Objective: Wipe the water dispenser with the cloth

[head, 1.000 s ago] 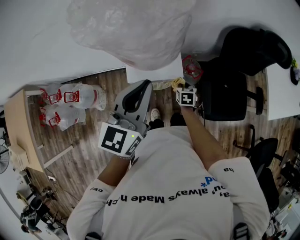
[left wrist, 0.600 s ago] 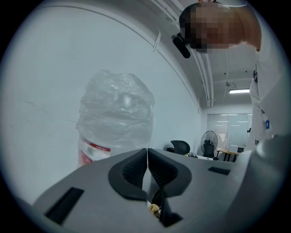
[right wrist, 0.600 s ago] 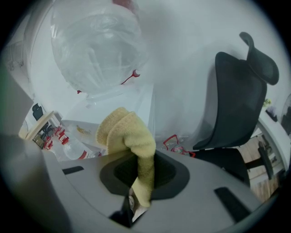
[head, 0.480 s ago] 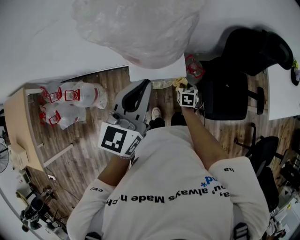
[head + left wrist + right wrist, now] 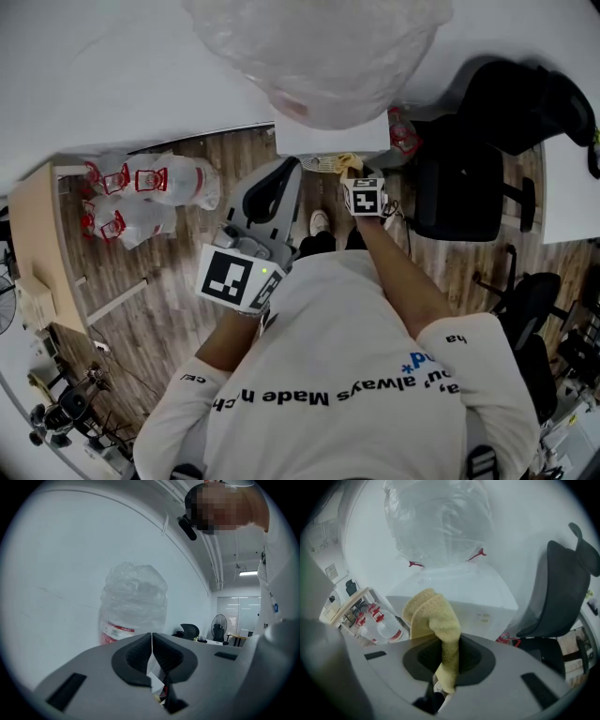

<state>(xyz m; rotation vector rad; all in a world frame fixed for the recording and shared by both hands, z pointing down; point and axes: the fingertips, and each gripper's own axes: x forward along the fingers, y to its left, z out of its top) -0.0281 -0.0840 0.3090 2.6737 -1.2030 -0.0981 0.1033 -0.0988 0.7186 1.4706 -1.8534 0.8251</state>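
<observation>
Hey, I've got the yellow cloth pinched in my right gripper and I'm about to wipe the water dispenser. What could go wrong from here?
1. The right gripper pinches only a narrow fold of the cloth; most flops loose above the jaws, so it might pull out or let hard plastic scrape the water dispenser.
2. The plastic-wrapped bottle sits on top; a high sweep could snag the wrap.
</observation>
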